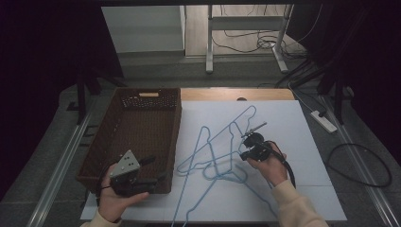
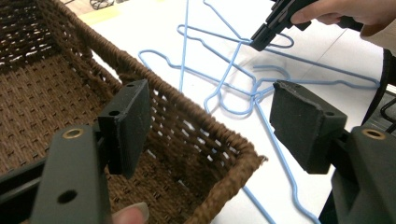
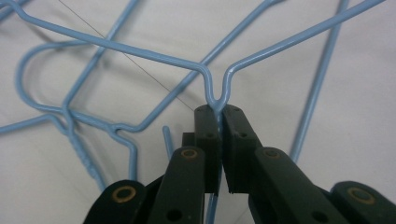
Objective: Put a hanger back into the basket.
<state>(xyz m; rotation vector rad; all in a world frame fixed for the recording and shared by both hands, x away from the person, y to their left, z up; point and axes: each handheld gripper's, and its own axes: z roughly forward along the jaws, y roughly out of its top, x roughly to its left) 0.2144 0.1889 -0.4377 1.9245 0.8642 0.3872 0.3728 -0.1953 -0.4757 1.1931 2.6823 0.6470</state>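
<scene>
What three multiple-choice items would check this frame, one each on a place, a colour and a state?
1. Where does the wicker basket stand relative to the white board?
A. at its left edge
B. at its right edge
C. in the middle of it

2. What colour are the wire hangers?
A. red
B. light blue
C. black

3. How does the right hand-held gripper stand?
A. wide open above the board
B. shut on nothing
C. shut on a hanger wire

Key: 1 A, the high view shows the basket beside the board's left edge, near the left hand-held gripper. 2 B, all three views show pale blue wire. 3 C, the right gripper view shows a dip in the wire pinched between the jaws.
</scene>
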